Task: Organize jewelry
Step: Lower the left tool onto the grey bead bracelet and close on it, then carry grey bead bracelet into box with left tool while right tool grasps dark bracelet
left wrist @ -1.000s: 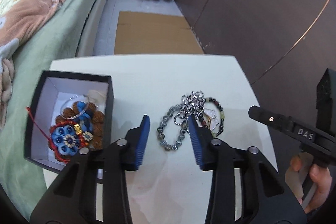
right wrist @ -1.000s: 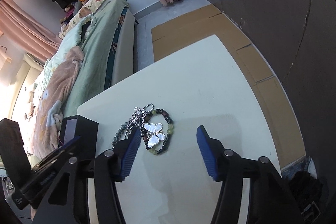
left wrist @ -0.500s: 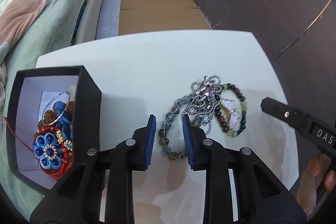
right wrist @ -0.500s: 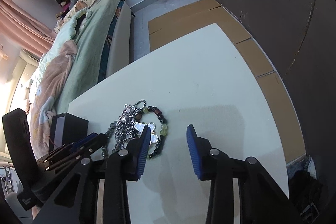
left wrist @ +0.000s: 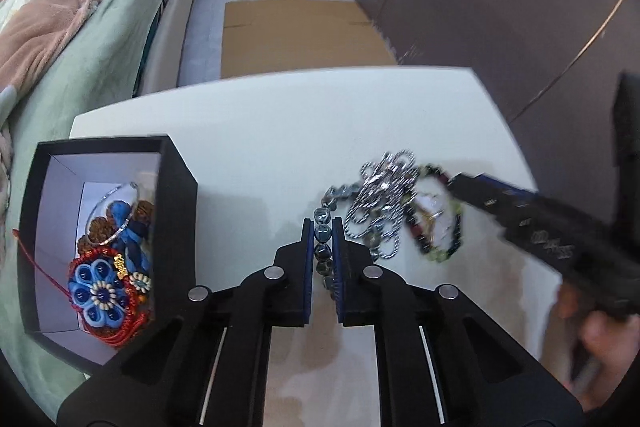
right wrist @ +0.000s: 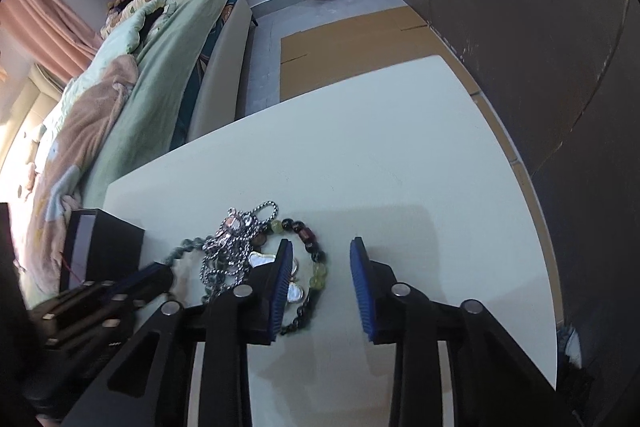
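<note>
Beads of the grey bracelet [left wrist: 322,245] sit pinched in my left claw [left wrist: 322,259] on the worktop [left wrist: 280,131]; limp, tangled with chain [left wrist: 380,203], so I'd lift slowly. Right claw [right wrist: 320,283] gapes.

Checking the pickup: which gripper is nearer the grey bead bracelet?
Left. The left gripper is shut on the grey bead bracelet; the right gripper hangs open beside it, over the multicolour bead bracelet.
</note>
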The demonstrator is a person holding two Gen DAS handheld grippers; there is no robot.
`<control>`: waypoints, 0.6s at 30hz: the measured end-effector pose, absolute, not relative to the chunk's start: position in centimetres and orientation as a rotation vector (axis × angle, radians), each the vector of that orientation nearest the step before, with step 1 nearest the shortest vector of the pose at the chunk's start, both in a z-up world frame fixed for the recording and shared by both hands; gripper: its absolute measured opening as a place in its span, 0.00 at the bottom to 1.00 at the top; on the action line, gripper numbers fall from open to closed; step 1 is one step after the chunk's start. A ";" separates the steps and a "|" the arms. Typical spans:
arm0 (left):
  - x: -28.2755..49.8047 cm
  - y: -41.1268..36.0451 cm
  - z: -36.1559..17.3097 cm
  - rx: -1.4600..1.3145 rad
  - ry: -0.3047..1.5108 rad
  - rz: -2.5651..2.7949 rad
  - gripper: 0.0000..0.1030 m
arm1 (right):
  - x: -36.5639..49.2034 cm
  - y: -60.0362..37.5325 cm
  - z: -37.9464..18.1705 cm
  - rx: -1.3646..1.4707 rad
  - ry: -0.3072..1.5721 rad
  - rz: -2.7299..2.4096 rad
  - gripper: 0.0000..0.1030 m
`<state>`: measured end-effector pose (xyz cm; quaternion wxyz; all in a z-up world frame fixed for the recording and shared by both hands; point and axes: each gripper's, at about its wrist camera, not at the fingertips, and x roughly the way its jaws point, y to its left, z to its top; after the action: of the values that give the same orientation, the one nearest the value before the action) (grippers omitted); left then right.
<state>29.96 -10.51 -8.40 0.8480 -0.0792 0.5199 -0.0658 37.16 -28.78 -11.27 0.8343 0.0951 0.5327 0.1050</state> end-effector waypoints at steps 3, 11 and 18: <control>29.6 -9.8 -7.3 -0.213 1.065 -0.161 0.09 | 37.4 -28.3 -11.4 0.151 1.115 0.196 0.27; 28.6 -8.9 -4.5 -0.290 0.996 -0.219 0.09 | 37.3 -26.1 -11.6 0.005 1.115 0.178 0.11; 27.5 -7.0 -2.1 -0.338 0.926 -0.227 0.09 | 36.8 -26.8 -10.7 0.054 1.128 0.214 0.07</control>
<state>27.55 -6.97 -2.06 0.8747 -0.1620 0.4436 -0.1089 36.85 -26.82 -10.74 0.8395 0.0256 0.5333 0.1014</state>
